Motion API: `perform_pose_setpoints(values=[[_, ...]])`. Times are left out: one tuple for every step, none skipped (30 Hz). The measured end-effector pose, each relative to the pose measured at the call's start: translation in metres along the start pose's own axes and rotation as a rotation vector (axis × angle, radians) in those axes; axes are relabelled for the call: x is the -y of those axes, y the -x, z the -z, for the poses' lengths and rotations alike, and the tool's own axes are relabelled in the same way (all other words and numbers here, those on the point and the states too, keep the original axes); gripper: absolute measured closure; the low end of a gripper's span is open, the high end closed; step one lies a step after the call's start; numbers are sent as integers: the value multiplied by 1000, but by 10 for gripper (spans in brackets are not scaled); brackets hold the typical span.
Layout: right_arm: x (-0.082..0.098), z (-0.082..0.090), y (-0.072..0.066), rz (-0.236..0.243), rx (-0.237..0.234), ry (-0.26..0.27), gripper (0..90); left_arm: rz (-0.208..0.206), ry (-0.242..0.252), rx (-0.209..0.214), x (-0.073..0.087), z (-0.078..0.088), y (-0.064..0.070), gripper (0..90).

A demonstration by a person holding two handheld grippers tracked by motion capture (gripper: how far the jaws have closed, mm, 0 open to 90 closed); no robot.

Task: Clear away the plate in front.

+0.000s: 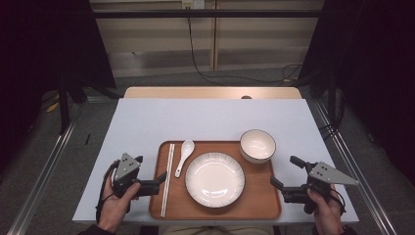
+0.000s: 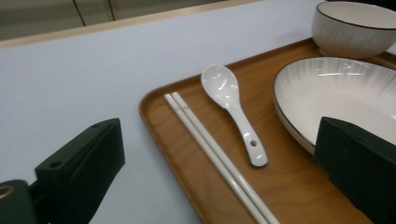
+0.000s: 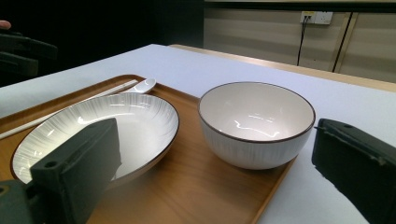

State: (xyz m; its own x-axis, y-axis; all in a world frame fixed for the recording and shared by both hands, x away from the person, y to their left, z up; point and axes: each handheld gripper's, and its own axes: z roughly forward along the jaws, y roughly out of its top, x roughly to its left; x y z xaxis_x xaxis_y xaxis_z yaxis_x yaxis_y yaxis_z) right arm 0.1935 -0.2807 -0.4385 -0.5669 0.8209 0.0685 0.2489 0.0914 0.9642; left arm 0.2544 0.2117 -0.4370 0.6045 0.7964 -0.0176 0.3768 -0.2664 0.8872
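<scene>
A wooden tray (image 1: pixel 259 198) lies on the white table near its front edge. On it sit a white plate (image 1: pixel 215 179), a white bowl (image 1: pixel 258 145) at the back right corner, a white spoon (image 1: pixel 184 155) and white chopsticks (image 1: pixel 168 178) along the left side. My left gripper (image 1: pixel 150 170) is open at the tray's left edge, one jaw over the rim, facing the chopsticks (image 2: pixel 210 149) and spoon (image 2: pixel 231 105). My right gripper (image 1: pixel 284 171) is open at the tray's right edge, facing the bowl (image 3: pixel 257 126) and plate (image 3: pixel 130 121). Neither holds anything.
The white table (image 1: pixel 147 122) has bare room behind and on both sides of the tray. A wooden strip (image 1: pixel 210 92) runs along its far edge. Metal frame rails (image 1: pixel 352 161) flank the table, and cables (image 1: pixel 230 78) trail on the floor behind.
</scene>
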Motion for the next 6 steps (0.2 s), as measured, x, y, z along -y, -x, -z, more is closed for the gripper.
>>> perform_pose_setpoints(values=[[0,0,0,4,4,0,9,10,6,-9,1,-1,-2,18],[0,0,0,3,2,0,9,9,-4,-17,1,-1,-4,19],[0,0,1,-1,2,1,9,32,0,-21,2,-3,-5,19],[0,0,1,1,2,-1,9,36,-8,-19,2,-3,-7,22],[0,0,1,-6,6,-3,9,36,-10,-20,2,-4,-8,26],[1,0,2,-4,5,-7,9,41,-4,-29,2,-4,-9,26]])
